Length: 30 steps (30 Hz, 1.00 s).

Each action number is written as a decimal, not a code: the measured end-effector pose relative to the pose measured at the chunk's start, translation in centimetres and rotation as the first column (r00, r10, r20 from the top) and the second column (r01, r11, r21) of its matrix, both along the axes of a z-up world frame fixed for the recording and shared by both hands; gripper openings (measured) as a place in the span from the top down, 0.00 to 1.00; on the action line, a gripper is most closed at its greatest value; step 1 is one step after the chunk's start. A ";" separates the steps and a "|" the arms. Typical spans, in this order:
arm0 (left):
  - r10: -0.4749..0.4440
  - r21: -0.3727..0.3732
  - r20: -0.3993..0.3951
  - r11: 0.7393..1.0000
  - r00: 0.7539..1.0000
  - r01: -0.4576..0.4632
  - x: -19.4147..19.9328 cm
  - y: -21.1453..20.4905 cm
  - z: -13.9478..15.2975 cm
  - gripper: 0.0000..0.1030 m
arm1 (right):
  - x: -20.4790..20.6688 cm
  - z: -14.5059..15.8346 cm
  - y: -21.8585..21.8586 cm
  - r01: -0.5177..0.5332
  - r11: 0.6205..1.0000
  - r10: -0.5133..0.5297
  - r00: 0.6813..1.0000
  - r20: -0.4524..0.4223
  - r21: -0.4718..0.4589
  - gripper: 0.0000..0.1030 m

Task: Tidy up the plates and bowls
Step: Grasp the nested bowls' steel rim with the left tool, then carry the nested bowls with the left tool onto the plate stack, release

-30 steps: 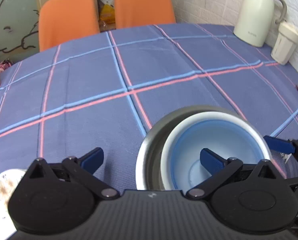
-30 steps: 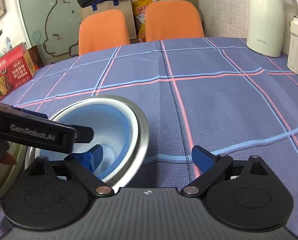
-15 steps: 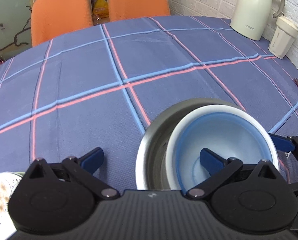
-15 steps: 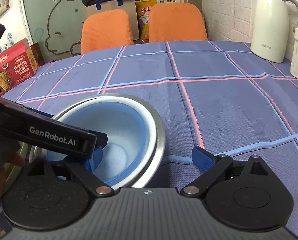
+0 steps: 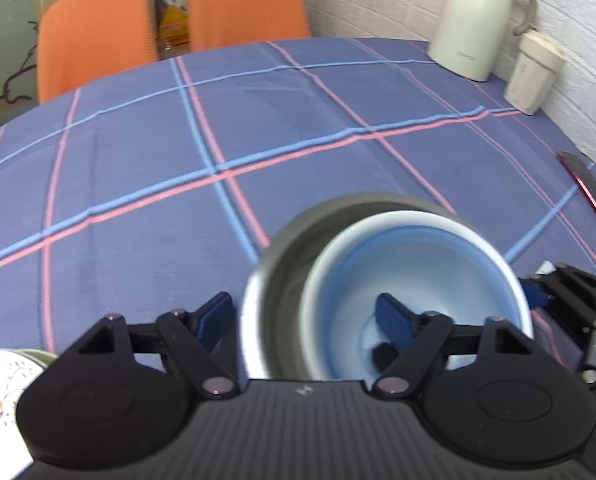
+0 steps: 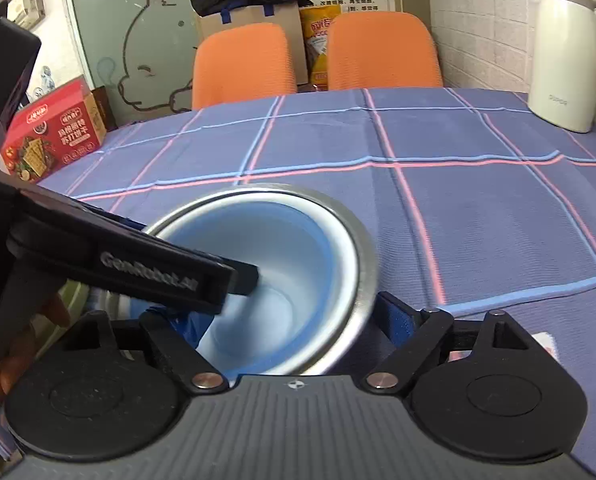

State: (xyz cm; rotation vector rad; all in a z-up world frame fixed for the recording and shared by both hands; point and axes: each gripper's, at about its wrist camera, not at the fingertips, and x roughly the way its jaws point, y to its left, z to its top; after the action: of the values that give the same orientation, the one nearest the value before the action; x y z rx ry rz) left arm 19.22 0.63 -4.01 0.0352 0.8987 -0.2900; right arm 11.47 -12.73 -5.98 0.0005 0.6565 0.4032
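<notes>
The blue bowl (image 5: 414,280) sits nested in the steel bowl (image 5: 282,264) on the table (image 5: 178,200), stacked to save space. Left gripper (image 5: 306,316) and right gripper (image 6: 288,320) each straddle opposite rims, fingers spread, not pinching.

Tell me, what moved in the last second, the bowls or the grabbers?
Both. The steel bowl with the blue bowl nested inside looks lifted and tilted, each gripper straddling an opposite rim with wide jaws; whether they pinch is unclear. The left gripper has reached deeper into the blue bowl. The kettle, cracker box and tablecloth stayed as they were.
</notes>
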 end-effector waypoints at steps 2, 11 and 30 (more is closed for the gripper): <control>-0.018 0.003 0.004 1.000 1.000 0.018 -0.3 -0.7 0.1 0.32 | 0.2 -0.1 0.6 -0.020 1.000 0.020 1.000 -0.004 0.018 0.35; -0.006 -0.070 -0.011 0.998 1.000 0.005 -0.1 -0.2 2.2 0.43 | -0.8 2.1 1.0 0.004 1.000 -0.004 0.999 0.039 -0.002 0.37; 0.329 -0.009 0.051 0.944 0.943 -0.329 -12.2 15.5 5.2 0.41 | -6.5 4.4 13.9 -0.354 0.934 0.350 0.933 0.080 0.054 0.34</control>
State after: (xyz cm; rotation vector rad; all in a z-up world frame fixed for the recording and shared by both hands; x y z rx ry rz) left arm 7.03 16.11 1.24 -0.1075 0.8372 0.0230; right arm 4.94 1.16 -1.61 -0.0679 0.5741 0.7694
